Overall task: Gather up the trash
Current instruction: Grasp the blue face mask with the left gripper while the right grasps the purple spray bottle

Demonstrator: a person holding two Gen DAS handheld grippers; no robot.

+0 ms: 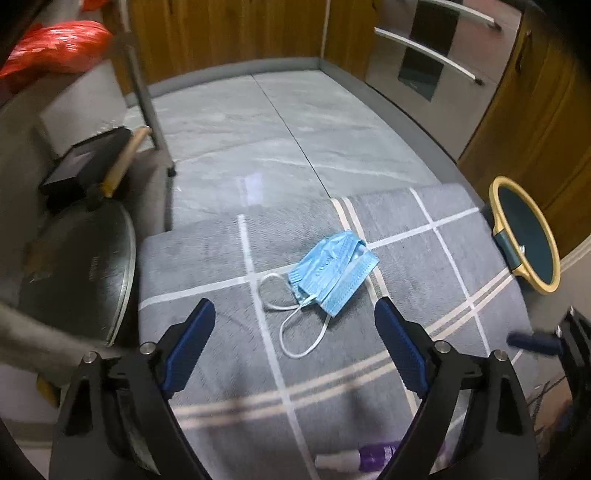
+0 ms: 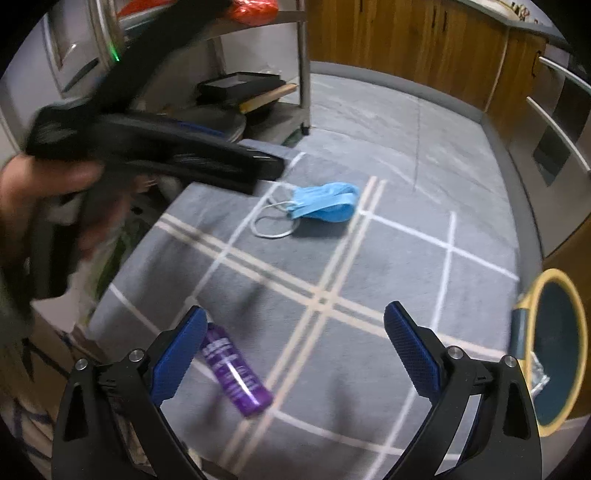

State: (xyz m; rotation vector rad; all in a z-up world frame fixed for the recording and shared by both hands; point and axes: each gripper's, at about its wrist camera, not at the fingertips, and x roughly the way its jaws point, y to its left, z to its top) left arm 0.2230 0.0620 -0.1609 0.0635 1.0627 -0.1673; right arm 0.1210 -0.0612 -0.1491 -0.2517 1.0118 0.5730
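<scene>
A crumpled blue face mask [image 1: 332, 271] with white ear loops lies on a grey checked rug [image 1: 207, 258]. My left gripper [image 1: 295, 317] is open and empty, hovering just short of the mask. The mask also shows in the right wrist view [image 2: 325, 203], far ahead. A purple bottle [image 2: 232, 373] lies on the rug [image 2: 388, 280] by my right gripper's left finger; its end shows in the left wrist view [image 1: 369, 456]. My right gripper [image 2: 295, 325] is open and empty. A yellow-rimmed bin [image 2: 557, 347] stands at the rug's right edge and also shows in the left wrist view [image 1: 524, 236].
A metal shelf rack [image 1: 147, 88] with a black box [image 1: 85, 162], a round lid [image 1: 81, 266] and red bags [image 1: 55, 48] stands at the left. Wooden cabinets [image 1: 229, 33] and an oven [image 1: 432, 55] line the back and right. Grey tiled floor [image 1: 258, 129] lies beyond the rug.
</scene>
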